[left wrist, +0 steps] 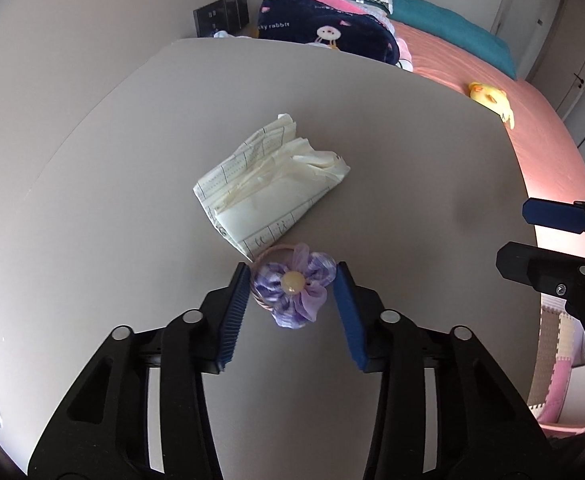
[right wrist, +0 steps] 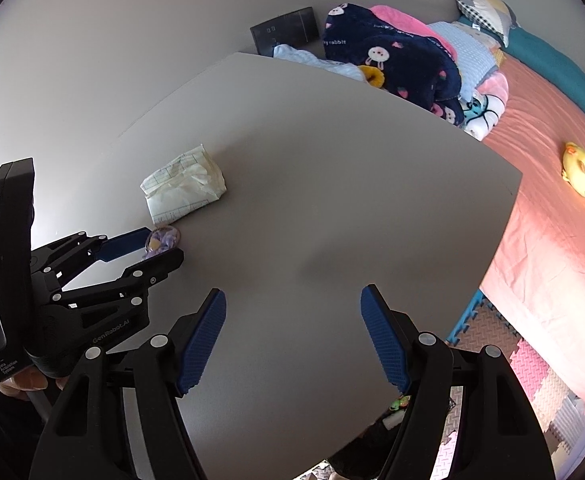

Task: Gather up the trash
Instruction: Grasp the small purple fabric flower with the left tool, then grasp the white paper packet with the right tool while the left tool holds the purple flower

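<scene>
Surface: I am working over a plain grey table (left wrist: pixel 92 200), with a pink-sheeted bed (left wrist: pixel 532 128) just past its far and right edges.

Left gripper: my left gripper (left wrist: pixel 292 300) points steeply down at the table. Its two blue pads (left wrist: pixel 234 312) stand either side of a purple flower hair tie (left wrist: pixel 292 292). The left pad looks to be touching the tie's petals and looped band; the right pad sits just beside the petals with a thin gap, so I do not read this as a firm grip.

Hair tie: it lies flat on the table, a cream bead at its centre, its thin loop tucked under the near corner of the paper.

Paper: a folded, crumpled cream sheet with printed grid lines (left wrist: pixel 272 184) lies on the table just beyond the hair tie, touching it at one corner.

Right gripper: my right gripper (right wrist: pixel 292 336) hangs over bare table, well apart from the paper, its jaws spread wide with nothing between them.

Side check: from the right wrist camera the left gripper (right wrist: pixel 160 248) shows at the left, with the hair tie (right wrist: pixel 160 242) between its fingertips and the paper (right wrist: pixel 184 184) just behind; that view is too small to confirm contact.

Bed: a navy rabbit-print blanket (left wrist: pixel 324 24) is heaped at its head, and a yellow plush toy (left wrist: pixel 492 100) lies on the sheet.

Floor: pastel foam mats (right wrist: pixel 532 380) show beside the bed.
</scene>
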The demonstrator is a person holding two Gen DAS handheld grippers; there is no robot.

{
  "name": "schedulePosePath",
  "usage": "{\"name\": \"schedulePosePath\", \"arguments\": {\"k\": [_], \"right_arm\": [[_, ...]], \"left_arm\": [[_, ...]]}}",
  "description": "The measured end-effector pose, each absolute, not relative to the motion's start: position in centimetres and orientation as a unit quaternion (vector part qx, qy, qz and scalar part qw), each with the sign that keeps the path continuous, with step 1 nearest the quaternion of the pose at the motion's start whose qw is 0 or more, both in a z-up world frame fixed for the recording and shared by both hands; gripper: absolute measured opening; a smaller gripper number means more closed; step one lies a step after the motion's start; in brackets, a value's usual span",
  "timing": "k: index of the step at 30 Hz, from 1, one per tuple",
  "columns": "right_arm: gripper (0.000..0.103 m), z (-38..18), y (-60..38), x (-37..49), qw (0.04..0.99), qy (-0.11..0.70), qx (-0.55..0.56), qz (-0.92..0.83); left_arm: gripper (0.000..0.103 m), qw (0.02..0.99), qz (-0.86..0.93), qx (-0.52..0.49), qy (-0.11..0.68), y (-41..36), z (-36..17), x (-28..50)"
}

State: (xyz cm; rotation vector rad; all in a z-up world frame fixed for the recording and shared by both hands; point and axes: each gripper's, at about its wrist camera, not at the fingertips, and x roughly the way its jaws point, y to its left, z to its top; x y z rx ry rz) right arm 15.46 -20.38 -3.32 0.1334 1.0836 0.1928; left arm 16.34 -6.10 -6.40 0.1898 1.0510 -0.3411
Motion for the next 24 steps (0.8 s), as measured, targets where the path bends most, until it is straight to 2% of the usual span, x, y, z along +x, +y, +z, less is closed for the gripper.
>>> {"name": "schedulePosePath", "arguments": {"k": [8, 24], "right_arm": [[0.072, -2.9, -18.5, 17.1, 0.855, 0.504, 0.03, 0.118], [0.072, -4.9, -12.4, 20.5, 0.832, 0.505, -0.109, 0.2]], "left_arm": [[0.018, 0.851, -0.155, 0.071, 0.497, -5.1, -6.1, 16.4], [0.016, 0.859, -0.101, 0.038, 0.5, -0.5, -4.3, 12.9]]}}
